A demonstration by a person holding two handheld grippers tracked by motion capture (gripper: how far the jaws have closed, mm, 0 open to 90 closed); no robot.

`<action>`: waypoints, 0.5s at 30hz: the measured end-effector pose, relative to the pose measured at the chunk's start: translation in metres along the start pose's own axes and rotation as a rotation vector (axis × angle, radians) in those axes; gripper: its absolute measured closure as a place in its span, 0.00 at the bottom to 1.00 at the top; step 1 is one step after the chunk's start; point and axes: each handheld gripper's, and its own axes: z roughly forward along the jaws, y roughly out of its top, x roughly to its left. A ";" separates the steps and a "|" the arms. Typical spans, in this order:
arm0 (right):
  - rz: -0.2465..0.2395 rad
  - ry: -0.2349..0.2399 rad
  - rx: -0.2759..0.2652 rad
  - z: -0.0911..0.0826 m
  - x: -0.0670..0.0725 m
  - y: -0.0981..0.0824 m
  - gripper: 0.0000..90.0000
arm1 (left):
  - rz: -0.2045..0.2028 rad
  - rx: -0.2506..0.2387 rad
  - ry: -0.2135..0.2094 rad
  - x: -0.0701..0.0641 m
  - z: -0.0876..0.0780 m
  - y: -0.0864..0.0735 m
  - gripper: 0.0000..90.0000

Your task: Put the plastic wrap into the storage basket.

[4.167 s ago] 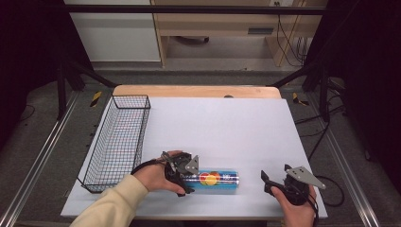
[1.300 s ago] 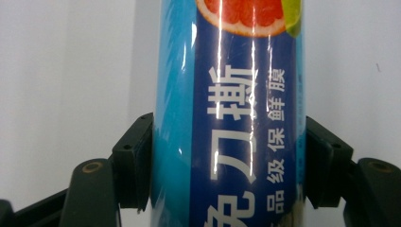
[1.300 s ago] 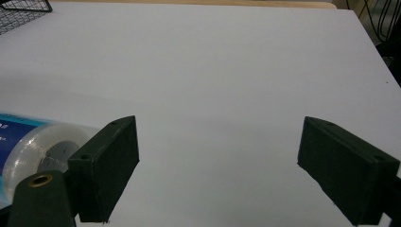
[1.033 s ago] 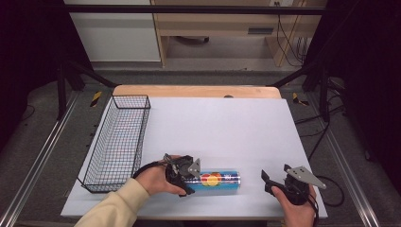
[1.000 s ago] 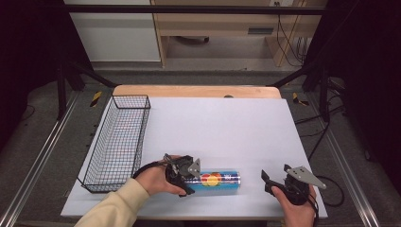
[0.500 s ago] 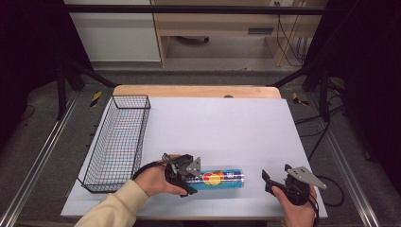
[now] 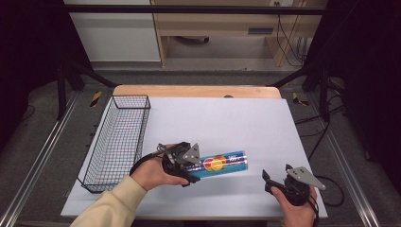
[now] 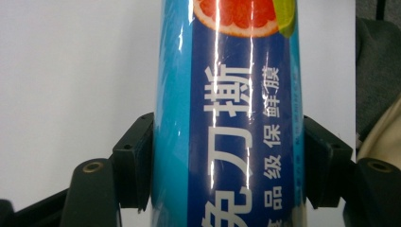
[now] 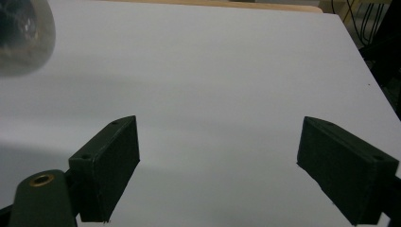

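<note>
My left gripper (image 7: 189,163) is clamped on one end of the long blue cardboard cling-film box w/ a grapefruit print (image 7: 218,163), which sits near the front edge of the white table (image 7: 236,118), just right of the black wire-mesh basket (image 7: 118,137); in the left gripper view both black pads (image 8: 135,163) press the box's sides. My right gripper (image 7: 279,182) hangs w/ jaws spread wide over bare table at the front right, holding nothing. Risk imo: grip is at the very end, so the far end's weight could make the glossy box sag or pivot in the pads, slip out, or clip the basket rim going in.
</note>
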 end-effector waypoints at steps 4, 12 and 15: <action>-0.018 -0.032 -0.004 -0.001 0.002 0.001 0.16 | -0.030 -0.015 0.039 0.004 -0.012 0.003 0.36; -0.039 -0.045 -0.018 -0.001 0.005 0.004 0.16 | -0.086 -0.012 0.123 0.008 -0.039 0.005 0.36; -0.055 -0.049 -0.022 -0.001 0.007 0.005 0.16 | -0.107 -0.017 0.148 0.009 -0.047 0.004 0.36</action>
